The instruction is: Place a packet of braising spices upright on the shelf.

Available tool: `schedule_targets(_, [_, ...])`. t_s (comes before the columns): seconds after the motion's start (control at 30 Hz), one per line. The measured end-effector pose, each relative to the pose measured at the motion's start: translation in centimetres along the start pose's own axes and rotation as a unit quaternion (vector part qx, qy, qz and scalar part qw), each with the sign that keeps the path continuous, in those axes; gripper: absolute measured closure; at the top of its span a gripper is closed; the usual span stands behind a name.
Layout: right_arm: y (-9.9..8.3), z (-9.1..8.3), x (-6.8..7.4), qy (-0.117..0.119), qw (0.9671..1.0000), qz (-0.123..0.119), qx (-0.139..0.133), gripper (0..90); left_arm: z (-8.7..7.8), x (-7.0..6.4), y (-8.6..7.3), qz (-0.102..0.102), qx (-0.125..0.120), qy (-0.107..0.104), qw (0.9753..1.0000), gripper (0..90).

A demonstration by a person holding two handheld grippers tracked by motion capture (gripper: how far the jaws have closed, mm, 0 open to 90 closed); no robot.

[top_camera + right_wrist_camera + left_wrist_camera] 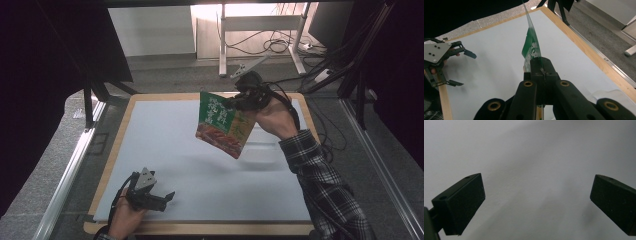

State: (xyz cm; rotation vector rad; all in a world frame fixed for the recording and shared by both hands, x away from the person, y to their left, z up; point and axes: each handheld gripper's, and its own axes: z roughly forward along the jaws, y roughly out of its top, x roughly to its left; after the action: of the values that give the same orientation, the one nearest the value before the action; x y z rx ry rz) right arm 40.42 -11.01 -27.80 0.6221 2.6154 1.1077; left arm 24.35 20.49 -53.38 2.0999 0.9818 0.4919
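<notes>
In the upper middle of the high view, the right tongs (239, 101) pinch the top edge of a flat green and red printed food pouch (223, 125), holding it lifted above the pale blue, wood-edged table (200, 165). At lower left, the left tongs (167, 198) gape wide with nothing between them, low over the table.

We've got a table (200, 165) with a pale blue-white top and a light wooden edge all round. A clear, flat plastic thing (260, 150) lies on it near the right side.
</notes>
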Motion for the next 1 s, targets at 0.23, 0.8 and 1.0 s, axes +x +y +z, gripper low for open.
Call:
schedule_targets(0.23, [0.7,-0.6,-1.1,-0.023,0.9997,-0.003,0.003,89.6,0.0,0.0,0.0,0.002,0.002,0.0,1.0,0.0])
schedule_targets(0.8, [-1.3,-3.6,-3.9,-0.084,0.9958,0.003,0.037,89.5,0.1,-0.1,0.0,0.002,0.005,-0.001,1.0,0.0])
schedule_targets(1.0, [-2.5,-4.7,-4.6,-0.097,0.994,0.006,0.051,89.5,0.2,-0.1,0.0,0.003,0.005,0.0,1.0,0.0])
